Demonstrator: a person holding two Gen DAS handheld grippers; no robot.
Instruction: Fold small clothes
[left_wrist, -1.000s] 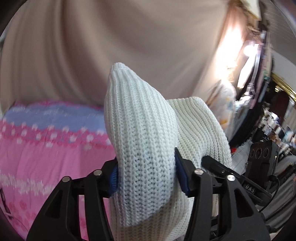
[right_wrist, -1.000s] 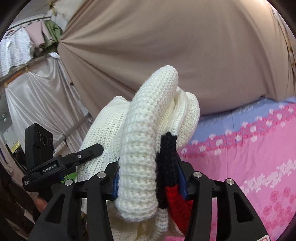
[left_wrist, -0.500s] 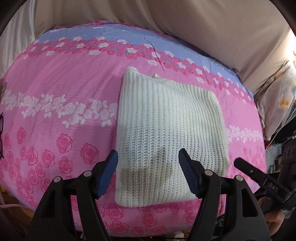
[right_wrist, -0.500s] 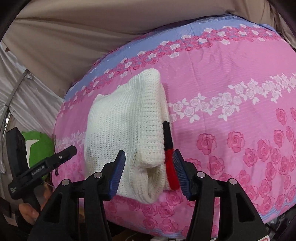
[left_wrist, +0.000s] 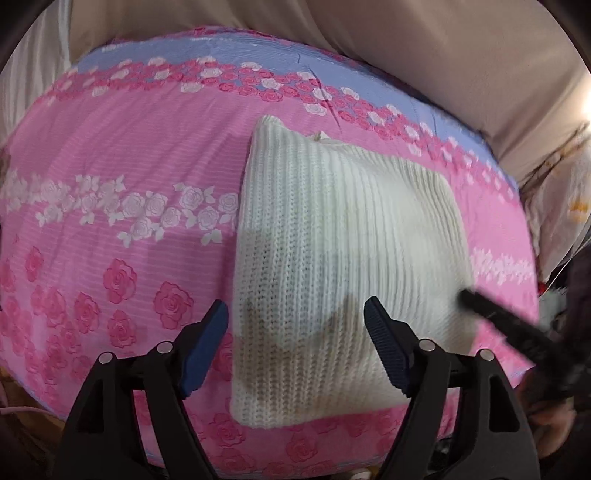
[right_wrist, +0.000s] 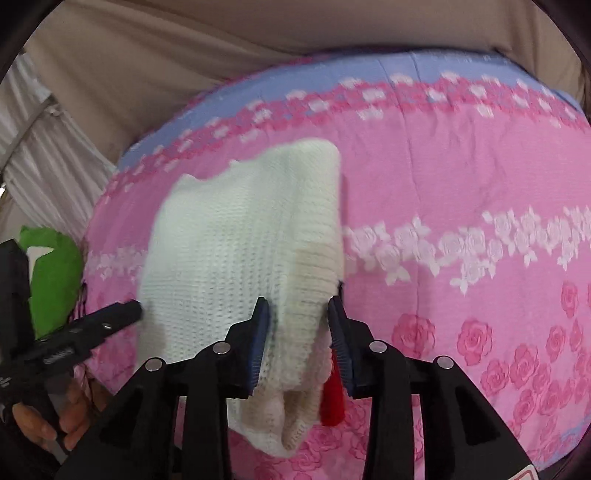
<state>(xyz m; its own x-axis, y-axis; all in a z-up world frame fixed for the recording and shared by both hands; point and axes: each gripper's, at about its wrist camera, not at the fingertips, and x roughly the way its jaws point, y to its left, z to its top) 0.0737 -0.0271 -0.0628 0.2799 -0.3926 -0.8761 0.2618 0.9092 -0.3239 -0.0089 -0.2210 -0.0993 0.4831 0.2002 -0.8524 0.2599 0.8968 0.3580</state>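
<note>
White ribbed knit sweater (left_wrist: 343, 236), folded flat on pink rose-print bedspread (left_wrist: 110, 206) | long axis runs away from jaws | left gripper (left_wrist: 295, 328) spread, empty, hovering at near hem | right gripper (right_wrist: 299, 325) parted, straddling right-edge roll, nearer.

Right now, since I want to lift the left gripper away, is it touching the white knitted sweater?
Apart. The left wrist view shows the left gripper open, both fingers hovering above the white knitted sweater.
</note>
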